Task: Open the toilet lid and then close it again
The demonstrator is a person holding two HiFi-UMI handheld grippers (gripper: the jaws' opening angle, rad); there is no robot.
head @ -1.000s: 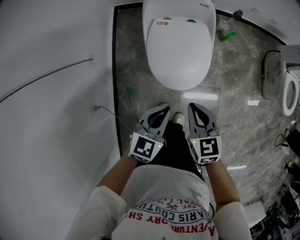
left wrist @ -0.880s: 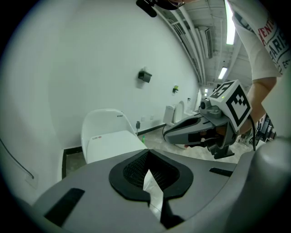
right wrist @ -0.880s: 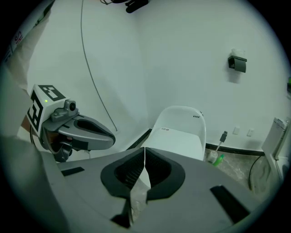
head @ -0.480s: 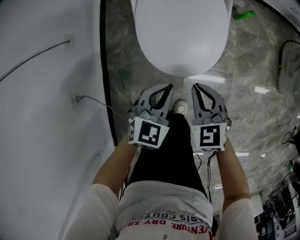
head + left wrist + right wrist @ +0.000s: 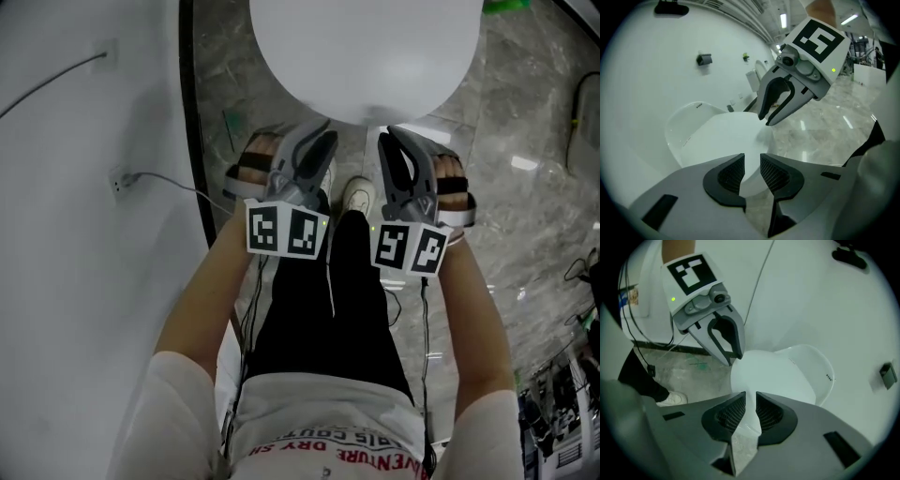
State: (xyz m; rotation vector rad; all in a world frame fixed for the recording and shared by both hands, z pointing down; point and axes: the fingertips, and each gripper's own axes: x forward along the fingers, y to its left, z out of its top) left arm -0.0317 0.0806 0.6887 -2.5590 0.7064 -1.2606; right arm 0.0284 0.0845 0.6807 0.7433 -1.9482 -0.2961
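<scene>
Room: a bathroom with a grey marbled floor (image 5: 525,216) and a white wall (image 5: 75,234) on the left of the head view.
Left gripper (image 5: 752,161): its jaws have just been opening and stand a narrow gap apart. Nothing is between the pads, and only the white lid shows beyond the gap.
Right gripper (image 5: 750,399): its jaws are also slightly apart and grip nothing. The lid's front and a strip of floor show through the gap.
Gripper pose: the 2 grippers sit side by side and point forward and down, each with its marker cube toward the person.
Toilet lid (image 5: 366,56): white and rounded, it lies down on the bowl, straight ahead of the grippers. Its front edge is just beyond both sets of fingertips. Whether either tip touches it cannot be told.
Person: the black trouser leg (image 5: 328,309) runs between the 2 forearms. A white shoe (image 5: 357,195) rests on the floor between the grippers, just short of the lid.
Wall detail: a thin cable (image 5: 169,180) runs from a socket toward the floor.
</scene>
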